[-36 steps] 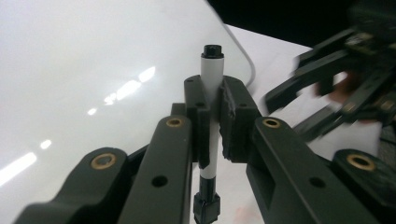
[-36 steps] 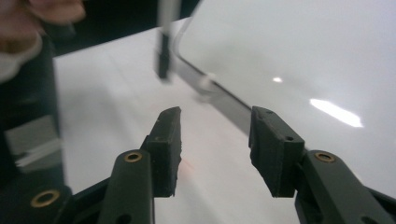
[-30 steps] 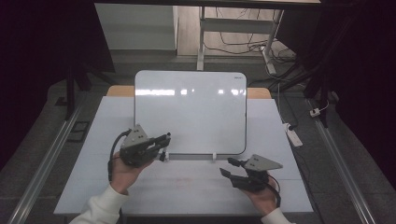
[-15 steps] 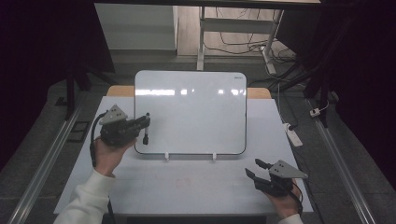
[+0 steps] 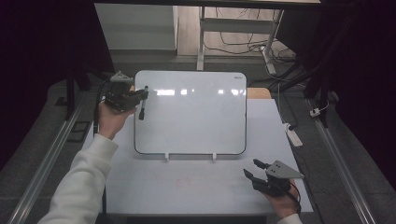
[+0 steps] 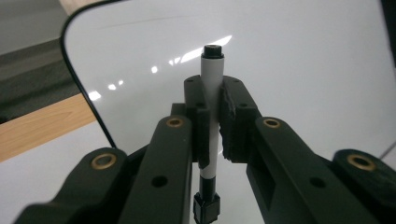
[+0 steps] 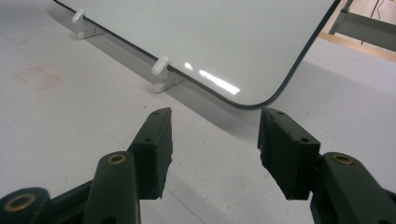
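The high view is dim around its edges, near black at the upper left and right, with the table [image 5: 196,186] evenly lit in the middle. Overhead light glares in a row of white patches along the top of the whiteboard [image 5: 191,116]. Both gripper views are bright; their near jaws are soft, slightly out of focus. A soft shadow lies under the board's lower edge.

A white rectangular whiteboard [image 5: 191,112] stands propped on two small white plastic feet [image 5: 167,157] across the middle of the pale table [image 5: 187,186], toward its far edge. At the board's upper left corner the left gripper [image 5: 140,95] holds a slim white marker pen with black ends [image 5: 142,103] before its face. The right gripper [image 5: 254,171] sits over the table's near right corner, in front of the board's lower right corner.
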`<state>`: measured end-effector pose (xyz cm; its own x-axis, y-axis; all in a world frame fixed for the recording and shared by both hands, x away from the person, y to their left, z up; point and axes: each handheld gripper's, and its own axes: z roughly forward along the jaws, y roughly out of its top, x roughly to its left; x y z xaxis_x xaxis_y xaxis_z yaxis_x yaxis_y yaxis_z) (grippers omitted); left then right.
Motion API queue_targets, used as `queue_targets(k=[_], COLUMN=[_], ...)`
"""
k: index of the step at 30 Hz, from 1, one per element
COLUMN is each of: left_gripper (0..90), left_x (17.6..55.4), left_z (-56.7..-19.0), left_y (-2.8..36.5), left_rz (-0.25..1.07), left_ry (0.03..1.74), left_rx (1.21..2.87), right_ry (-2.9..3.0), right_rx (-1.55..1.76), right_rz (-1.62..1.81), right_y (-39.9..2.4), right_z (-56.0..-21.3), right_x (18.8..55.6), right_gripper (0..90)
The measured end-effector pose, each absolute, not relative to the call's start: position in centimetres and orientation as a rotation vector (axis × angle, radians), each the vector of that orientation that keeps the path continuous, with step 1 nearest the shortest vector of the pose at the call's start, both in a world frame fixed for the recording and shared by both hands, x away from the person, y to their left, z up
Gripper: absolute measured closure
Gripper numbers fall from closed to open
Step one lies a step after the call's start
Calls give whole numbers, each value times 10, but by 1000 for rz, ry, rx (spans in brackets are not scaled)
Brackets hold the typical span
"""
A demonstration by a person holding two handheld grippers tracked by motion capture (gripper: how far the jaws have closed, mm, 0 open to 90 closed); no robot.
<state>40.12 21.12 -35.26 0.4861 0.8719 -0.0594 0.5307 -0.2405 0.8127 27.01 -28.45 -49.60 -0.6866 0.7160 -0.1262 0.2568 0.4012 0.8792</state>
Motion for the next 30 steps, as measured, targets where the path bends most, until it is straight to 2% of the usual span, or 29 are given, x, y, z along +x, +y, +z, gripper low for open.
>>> queue_targets(k=[13, 25, 30], left_gripper=[814, 813, 812], left_x=[452, 467, 472], left_z=[-345, -353, -358], left_y=[207, 208, 199], left_rz=[511, 537, 606], left_ry=[1259, 1291, 1294], left_rx=[1981, 1959, 2002], right_ry=[2196, 2210, 2212], right_rx=[826, 816, 821], right_rz=[1222, 1214, 1210], right_y=[-281, -278, -278], right_z=[-501, -504, -505], right_x=[271, 272, 273], right_gripper=[451, 451, 451])
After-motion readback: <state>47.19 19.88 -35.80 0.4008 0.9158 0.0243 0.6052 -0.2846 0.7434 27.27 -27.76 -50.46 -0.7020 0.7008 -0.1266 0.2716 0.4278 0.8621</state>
